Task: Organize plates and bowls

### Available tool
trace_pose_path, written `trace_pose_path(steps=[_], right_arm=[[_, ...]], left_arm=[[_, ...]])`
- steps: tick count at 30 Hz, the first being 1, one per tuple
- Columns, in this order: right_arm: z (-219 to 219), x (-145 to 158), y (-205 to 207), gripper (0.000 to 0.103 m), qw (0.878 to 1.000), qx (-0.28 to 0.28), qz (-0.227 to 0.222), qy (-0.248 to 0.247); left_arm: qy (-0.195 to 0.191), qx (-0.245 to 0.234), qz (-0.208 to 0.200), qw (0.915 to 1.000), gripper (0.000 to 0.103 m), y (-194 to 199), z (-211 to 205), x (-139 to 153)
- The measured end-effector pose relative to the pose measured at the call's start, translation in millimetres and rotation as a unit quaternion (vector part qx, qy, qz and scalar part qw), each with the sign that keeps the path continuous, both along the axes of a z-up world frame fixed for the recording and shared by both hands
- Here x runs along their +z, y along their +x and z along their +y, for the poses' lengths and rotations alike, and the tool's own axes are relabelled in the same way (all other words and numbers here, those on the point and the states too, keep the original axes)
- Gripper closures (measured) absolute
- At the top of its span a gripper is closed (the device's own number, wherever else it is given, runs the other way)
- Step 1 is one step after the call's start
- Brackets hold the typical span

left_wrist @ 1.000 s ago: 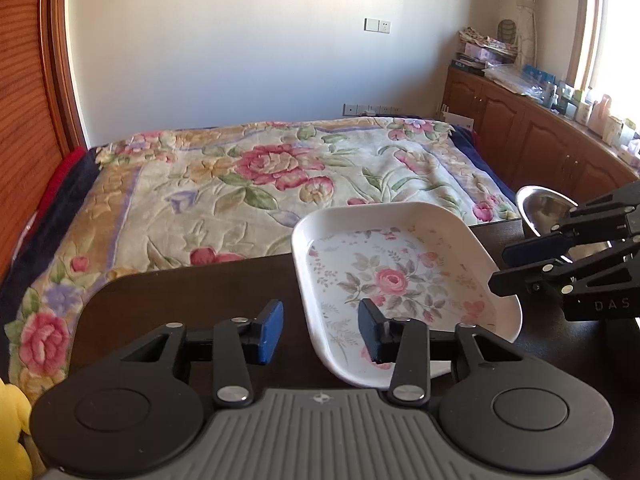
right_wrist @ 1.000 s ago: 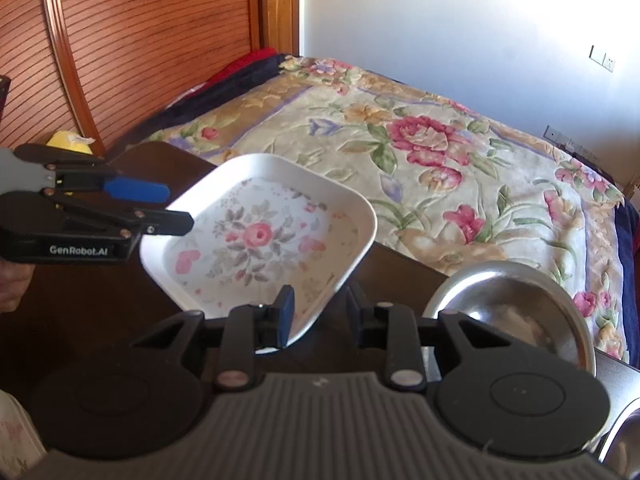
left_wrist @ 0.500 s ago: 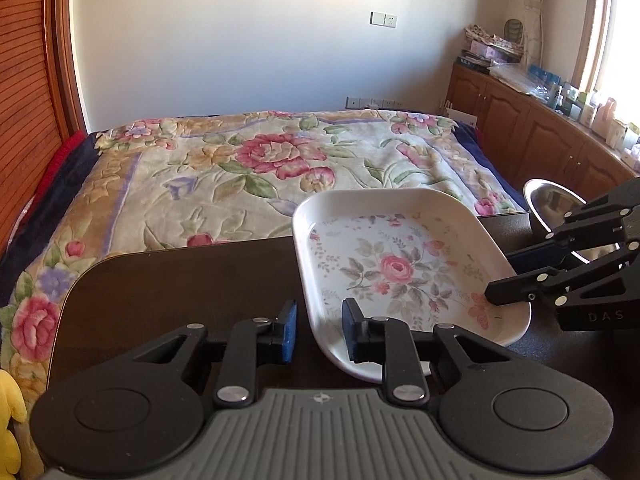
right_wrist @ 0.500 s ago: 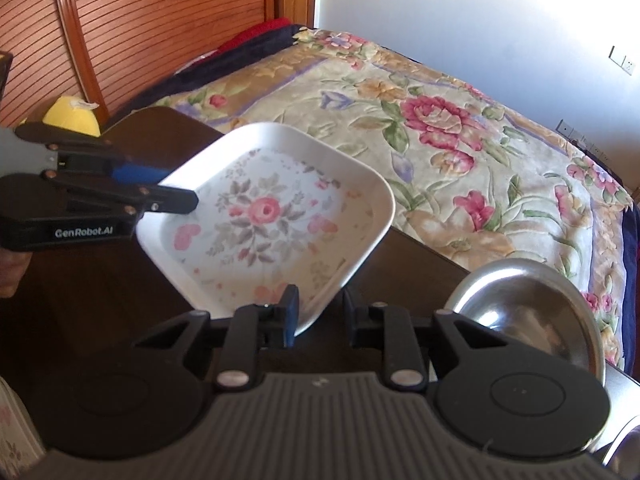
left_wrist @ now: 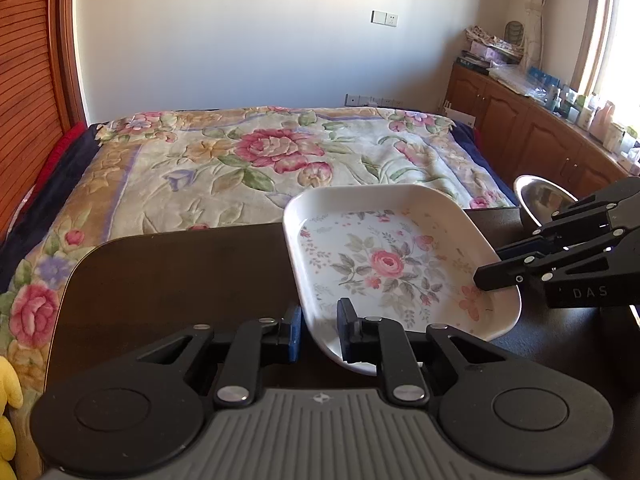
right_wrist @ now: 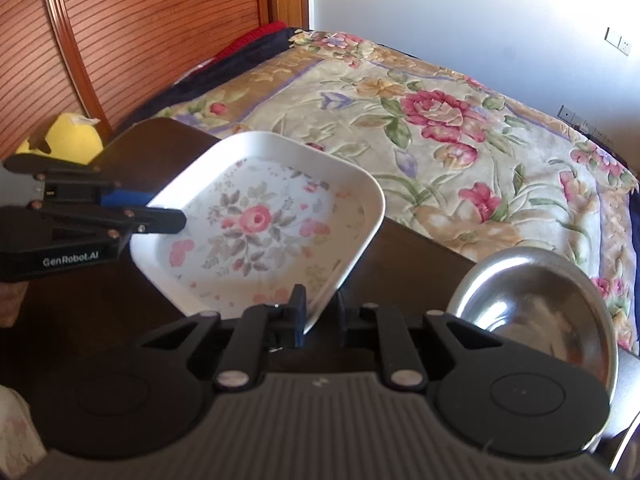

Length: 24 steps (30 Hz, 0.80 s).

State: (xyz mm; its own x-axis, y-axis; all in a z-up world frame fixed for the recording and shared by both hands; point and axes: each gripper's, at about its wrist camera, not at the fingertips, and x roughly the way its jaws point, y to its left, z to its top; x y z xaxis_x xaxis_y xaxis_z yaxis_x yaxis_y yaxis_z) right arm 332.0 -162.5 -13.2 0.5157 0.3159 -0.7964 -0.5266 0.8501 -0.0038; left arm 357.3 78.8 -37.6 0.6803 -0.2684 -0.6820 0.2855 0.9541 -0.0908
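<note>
You've got the floral plate [left_wrist: 384,268] over the desk [left_wrist: 180,272] by its far edge, tilted. Your left gripper [left_wrist: 319,330] pinches its near rim, your right gripper [right_wrist: 320,316] the opposite rim. Steel bowl [right_wrist: 536,300] sits at the desk's right corner.

One floral plate [left_wrist: 384,268], one steel bowl [right_wrist: 536,304], two hand-held grippers.

- plate [left_wrist: 400,256] on tabletop [left_wrist: 180,276], at its far edge, tilted
- left gripper [left_wrist: 319,330] at plate's left rim, right gripper [right_wrist: 321,312] at its right rim
- bowl [right_wrist: 536,304] on tabletop, right of plate, apart from it
- bed [left_wrist: 248,164] behind tabletop
- cabinets [left_wrist: 532,136] right of bed
</note>
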Motion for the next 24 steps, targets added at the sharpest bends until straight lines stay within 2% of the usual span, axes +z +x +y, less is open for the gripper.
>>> trace_pose_path(steps=[11,24], right_arm=[[-12.4,7.6,-16.7,0.086,0.999,-0.004,-0.008,0.036],[-27.9,34.4,-50.9,0.086,0.997,0.003,-0.043,0.069]], left_arm=[[0.010,0.004,-0.019,0.9998,0.083,-31.9,-1.5,16.0],[0.013,0.003,-0.053,0.9985,0.083,-76.8,-4.2,50.4]])
